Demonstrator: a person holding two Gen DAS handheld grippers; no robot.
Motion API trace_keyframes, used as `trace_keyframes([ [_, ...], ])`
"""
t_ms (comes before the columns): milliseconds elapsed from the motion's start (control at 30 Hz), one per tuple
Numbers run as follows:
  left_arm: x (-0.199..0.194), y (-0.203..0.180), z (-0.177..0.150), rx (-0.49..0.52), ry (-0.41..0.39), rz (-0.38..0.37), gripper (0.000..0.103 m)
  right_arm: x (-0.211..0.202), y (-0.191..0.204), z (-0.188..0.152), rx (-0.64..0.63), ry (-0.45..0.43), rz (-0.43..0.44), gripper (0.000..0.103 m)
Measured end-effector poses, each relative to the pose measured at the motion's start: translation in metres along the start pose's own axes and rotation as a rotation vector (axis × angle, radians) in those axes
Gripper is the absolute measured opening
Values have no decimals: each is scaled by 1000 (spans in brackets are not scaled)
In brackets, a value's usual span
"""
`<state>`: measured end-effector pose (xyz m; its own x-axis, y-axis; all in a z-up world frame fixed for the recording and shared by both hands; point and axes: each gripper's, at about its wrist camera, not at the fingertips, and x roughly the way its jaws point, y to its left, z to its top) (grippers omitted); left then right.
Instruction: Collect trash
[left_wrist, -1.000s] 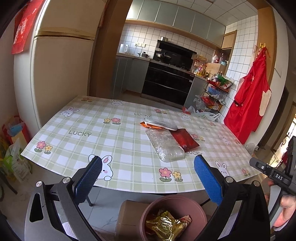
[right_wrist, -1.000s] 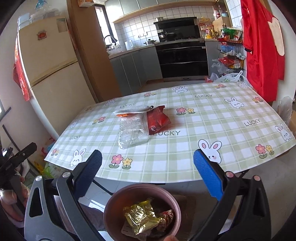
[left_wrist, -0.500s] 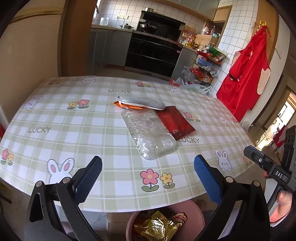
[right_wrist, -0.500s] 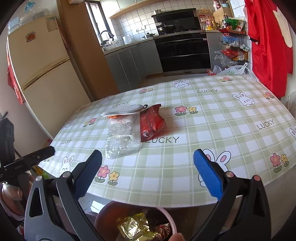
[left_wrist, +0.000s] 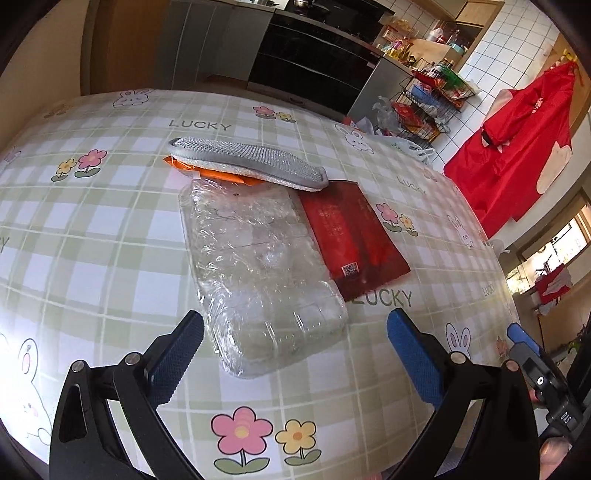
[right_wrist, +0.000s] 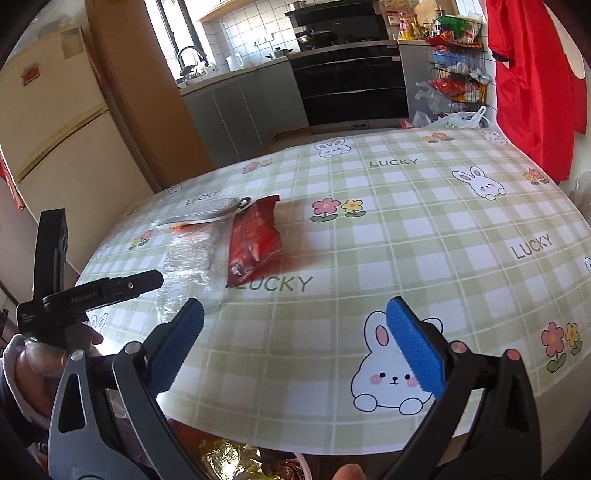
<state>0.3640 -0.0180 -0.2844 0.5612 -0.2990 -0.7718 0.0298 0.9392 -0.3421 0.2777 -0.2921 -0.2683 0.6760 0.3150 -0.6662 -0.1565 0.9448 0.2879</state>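
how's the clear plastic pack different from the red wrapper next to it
The clear plastic pack is see-through and puffy; the red wrapper is opaque and lies flat. The pack looks wider than the wrapper. The pack reaches nearer the left gripper, which is open. Both lie on the table, side by side, far ends by the grey mesh pad.

Both wrist cameras look forward and down across the checked table, the left one close above the clear plastic wrap and the right one apparently farther back near the table edge, sharing the wrap and red packet.
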Motion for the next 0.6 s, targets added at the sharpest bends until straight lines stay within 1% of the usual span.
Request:
trace_keyframes([
  [133,26,-4,15,-11,32,85,97,10,-3,-3,5,19,-2,98],
  [233,39,-8,24,-20,42,114,97,13,-5,-4,5,26,2,98],
  [367,51,-14,32,14,56,155,97,14,-8,-4,5,26,1,98],
  [433,58,-13,36,24,76,191,97,15,-10,-3,9,29,0,98],
  [533,59,-8,35,13,78,211,97,14,-12,-3,11,26,2,98],
  [600,59,-2,32,11,77,201,97,15,-13,-4,9,31,1,98],
])
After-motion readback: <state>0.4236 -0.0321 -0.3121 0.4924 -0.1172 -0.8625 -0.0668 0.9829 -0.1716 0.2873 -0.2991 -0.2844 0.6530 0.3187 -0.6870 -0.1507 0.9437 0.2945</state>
